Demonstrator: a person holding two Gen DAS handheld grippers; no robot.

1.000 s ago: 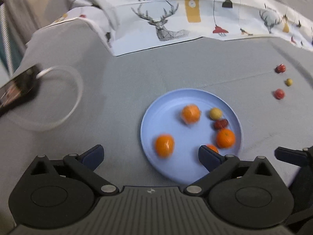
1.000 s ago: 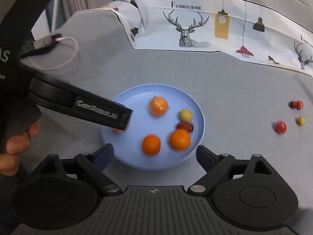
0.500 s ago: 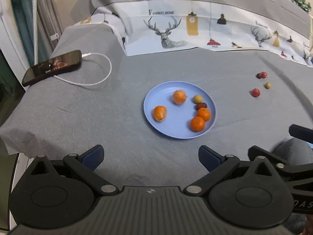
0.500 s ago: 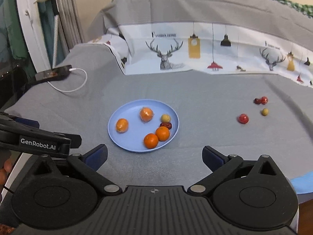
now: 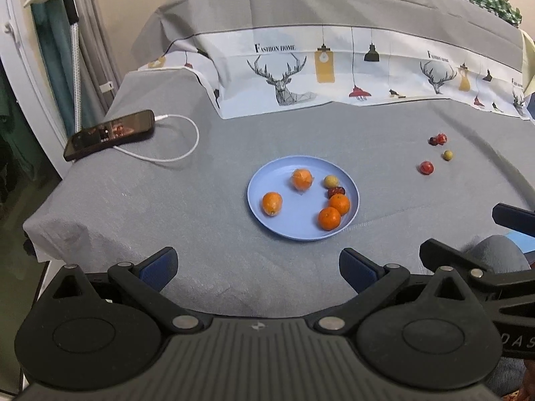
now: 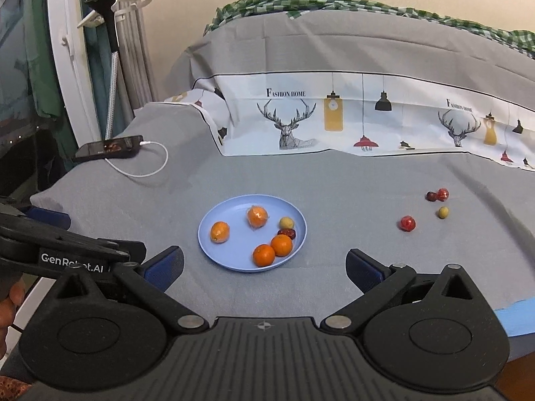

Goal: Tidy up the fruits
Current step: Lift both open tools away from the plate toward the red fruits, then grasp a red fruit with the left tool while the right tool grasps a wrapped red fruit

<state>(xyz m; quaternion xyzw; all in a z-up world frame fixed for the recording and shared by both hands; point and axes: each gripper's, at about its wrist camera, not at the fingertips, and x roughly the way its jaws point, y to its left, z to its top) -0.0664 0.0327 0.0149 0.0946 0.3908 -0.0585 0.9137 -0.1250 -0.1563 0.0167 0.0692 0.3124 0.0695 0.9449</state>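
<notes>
Both tongs stand released and carry nothing: left gripper (image 5: 257,264) low in the left wrist view, fingers spread wide over bare grey sheet (image 5: 133,200); right gripper (image 6: 264,265) low in the right wrist view, likewise spread, its blue pads (image 6: 362,269) apart and touching no fruit. Left to right across the left wrist view: smartphone (image 5: 108,133) at left middle, lying flat with a white charging cable (image 5: 174,153) looped beside it. Blue plate (image 5: 267,224) near frame centre, just above the fingertips. On it: one mandarin (image 5: 272,203) at its left side; a plastic-wrapped mandarin (image 5: 302,178) toward the far rim; a small yellow-green fruit (image 5: 331,181) and a dark red jujube (image 5: 335,192) touching or nearly so; two mandarins (image 5: 339,204) side by side at the plate's right near edge. Off the plate, well apart at right middle on the sheet: a red wrapped fruit (image 5: 426,167), a second small yellow-green one (image 5: 448,155), and a red and dark pair (image 5: 438,139) touching each other. Deer-print bedding (image 5: 287,77) runs across the upper frame.
</notes>
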